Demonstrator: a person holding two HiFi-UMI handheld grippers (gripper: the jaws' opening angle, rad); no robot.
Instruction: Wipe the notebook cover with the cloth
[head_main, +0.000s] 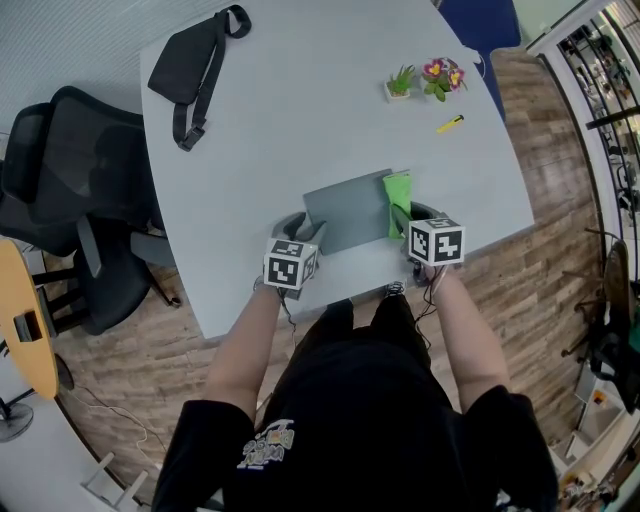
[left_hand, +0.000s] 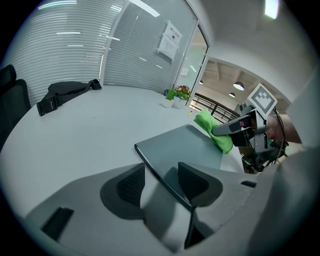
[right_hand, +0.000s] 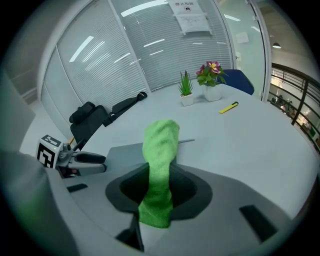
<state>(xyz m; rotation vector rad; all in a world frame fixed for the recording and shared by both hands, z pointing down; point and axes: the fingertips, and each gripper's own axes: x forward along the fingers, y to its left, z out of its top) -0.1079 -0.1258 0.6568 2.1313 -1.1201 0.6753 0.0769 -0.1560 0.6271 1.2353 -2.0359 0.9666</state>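
A grey notebook (head_main: 348, 208) lies flat near the table's front edge. A green cloth (head_main: 398, 198) is draped over its right edge. My right gripper (head_main: 410, 222) is shut on the cloth (right_hand: 160, 145), which sticks up out of the jaws and folds forward over the notebook (right_hand: 125, 152). My left gripper (head_main: 302, 235) is at the notebook's near left corner. In the left gripper view its jaws (left_hand: 161, 175) stand close together with the notebook's (left_hand: 185, 147) edge running between them, and the right pad (left_hand: 194, 181) lies over the cover. The cloth (left_hand: 214, 129) shows at the far corner.
A black bag (head_main: 195, 60) lies at the far left of the grey table (head_main: 250, 150). Two small potted plants (head_main: 400, 82) (head_main: 442, 76) and a yellow marker (head_main: 450, 124) sit at the far right. A black office chair (head_main: 70, 190) stands left of the table.
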